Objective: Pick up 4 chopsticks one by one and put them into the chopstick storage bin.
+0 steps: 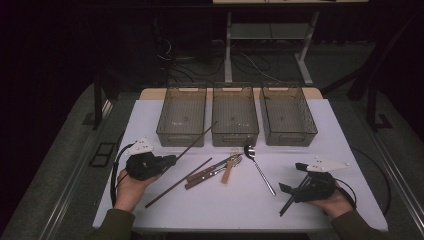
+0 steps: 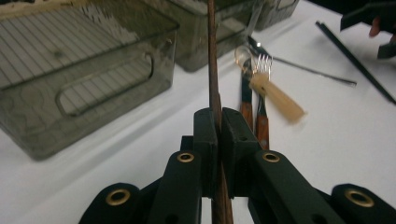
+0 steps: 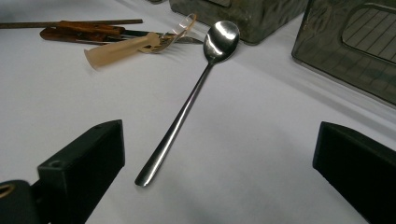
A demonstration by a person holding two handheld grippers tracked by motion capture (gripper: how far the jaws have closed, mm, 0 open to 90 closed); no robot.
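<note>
Leftmost, the left gripper (image 1: 170,161) was seen pinching a thin brown chopstick (image 2: 212,65), its pads pressed together on the stick. The long axis of the chopstick ran straight ahead of that gripper, its far tip reaching toward the ribbed, smoky plastic left bin (image 1: 182,116) beyond. A second chopstick (image 1: 178,183) lay flat on the white counter (image 1: 240,200) just beside that gripper. Farther right, wooden-handled cutlery (image 1: 210,173) and a pale plastic utensil (image 1: 229,171) were clustered. A polished steel spoon (image 3: 187,105) lay directly ahead of the right gripper (image 1: 291,189), handle end nearest; those jaws were spread wide and held nothing.
</note>
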